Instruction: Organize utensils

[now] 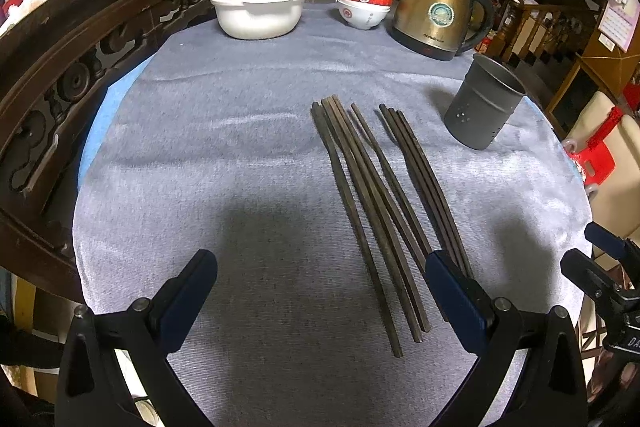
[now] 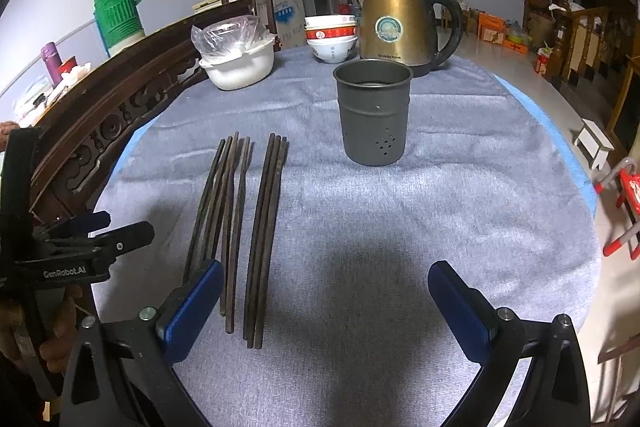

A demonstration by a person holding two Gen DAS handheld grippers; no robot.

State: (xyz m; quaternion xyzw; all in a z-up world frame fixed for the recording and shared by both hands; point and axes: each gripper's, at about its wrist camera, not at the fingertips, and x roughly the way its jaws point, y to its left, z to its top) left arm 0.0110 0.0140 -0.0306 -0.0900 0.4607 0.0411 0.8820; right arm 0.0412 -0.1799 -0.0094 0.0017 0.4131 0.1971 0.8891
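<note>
Several dark chopsticks (image 1: 376, 203) lie side by side on the grey cloth, in two loose groups; they also show in the right wrist view (image 2: 248, 227). A dark metal utensil holder (image 1: 482, 105) stands upright and empty to their right, also in the right wrist view (image 2: 374, 115). My left gripper (image 1: 320, 279) is open and empty, low over the cloth, its right finger above the chopsticks' near ends. My right gripper (image 2: 326, 287) is open and empty, right of the chopsticks, in front of the holder. The left gripper shows at the left edge of the right view (image 2: 92, 235).
At the table's far side stand a white pot with a plastic bag (image 1: 258, 15), stacked bowls (image 1: 364, 5) and a brass kettle (image 1: 438, 11). A carved wooden rail (image 1: 80, 67) borders the table's left. The cloth's right edge (image 2: 588, 187) drops to the floor.
</note>
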